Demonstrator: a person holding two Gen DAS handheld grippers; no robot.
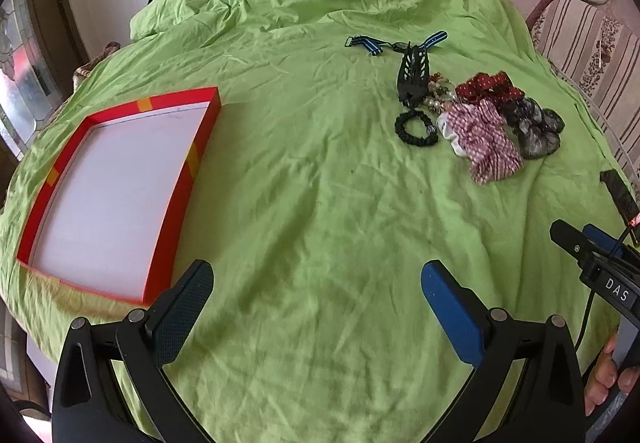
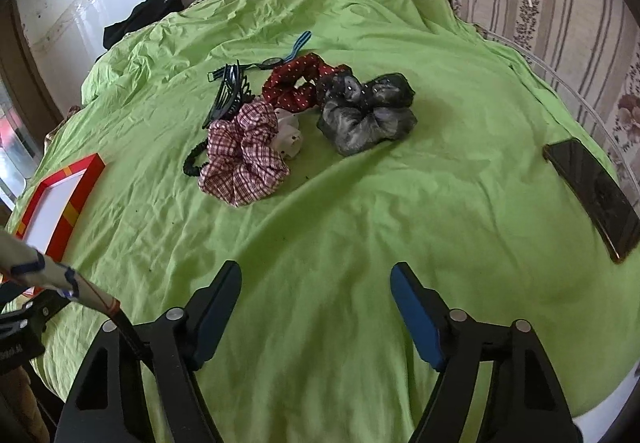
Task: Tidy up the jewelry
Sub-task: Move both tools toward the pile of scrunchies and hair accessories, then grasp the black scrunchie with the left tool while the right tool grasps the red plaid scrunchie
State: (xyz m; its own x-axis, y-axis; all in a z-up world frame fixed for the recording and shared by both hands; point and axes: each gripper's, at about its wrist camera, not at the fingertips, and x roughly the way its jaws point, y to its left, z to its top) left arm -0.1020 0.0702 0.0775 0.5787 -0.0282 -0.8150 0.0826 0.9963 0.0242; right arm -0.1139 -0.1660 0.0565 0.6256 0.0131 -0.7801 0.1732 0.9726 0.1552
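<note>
On the far left of the bed, a shallow red cardboard tray with orange tape patches and a white floor is laid flat on the wrinkled lime-green bedsheet. Nothing is seen inside it, so sorting is judged not yet begun; every piece is left to be moved.

Low in the left wrist view, the left gripper is held above bare sheet, its fingers spread wide and nothing pinched. Well apart from the tray, toward the right, the pile is found: a blue-and-black striped watch strap with watch farthest back, a black plastic claw hair clip in front of it, a black coiled elastic hair tie nearest the tray side, a cluster of pearl-like beads half hidden behind fabric, then a red-and-white checked fabric scrunchie, a dark red white-dotted scrunchie, a small white object that cannot be identified, and a grey sheer scrunchie. These are touching or overlapping one another.

The right gripper is held short of the pile, fingers spread apart, empty. At the far right edge of the bed, a dark flat phone is lying, clear of the pile.

The tray is the only container noted.
</note>
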